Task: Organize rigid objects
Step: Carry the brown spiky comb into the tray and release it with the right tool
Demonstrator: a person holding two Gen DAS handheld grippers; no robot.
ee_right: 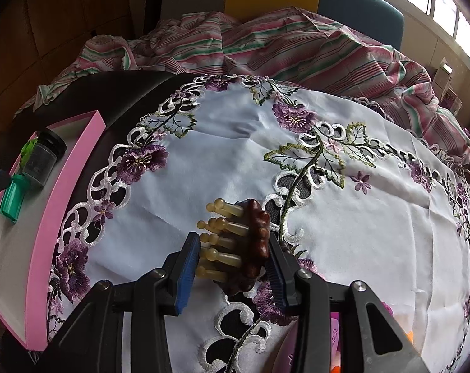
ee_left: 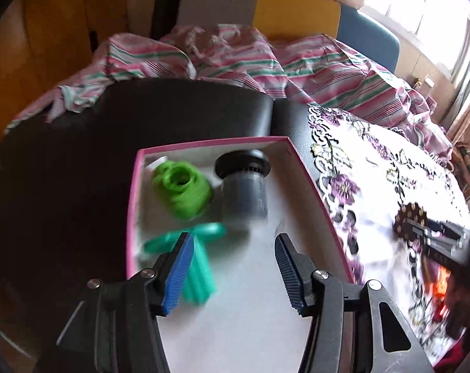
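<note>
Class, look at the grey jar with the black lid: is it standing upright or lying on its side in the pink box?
On its side. The jar lies flat on the box floor, lid facing sideways.

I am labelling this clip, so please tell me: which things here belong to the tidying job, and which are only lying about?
Job:
- pink box
- green ring-shaped piece
- dark lidded jar
- teal plastic piece
- brown wooden comb, gripped in the right claw
- left claw, open over the box

Lying about:
- embroidered cloth
- striped bedding
</note>
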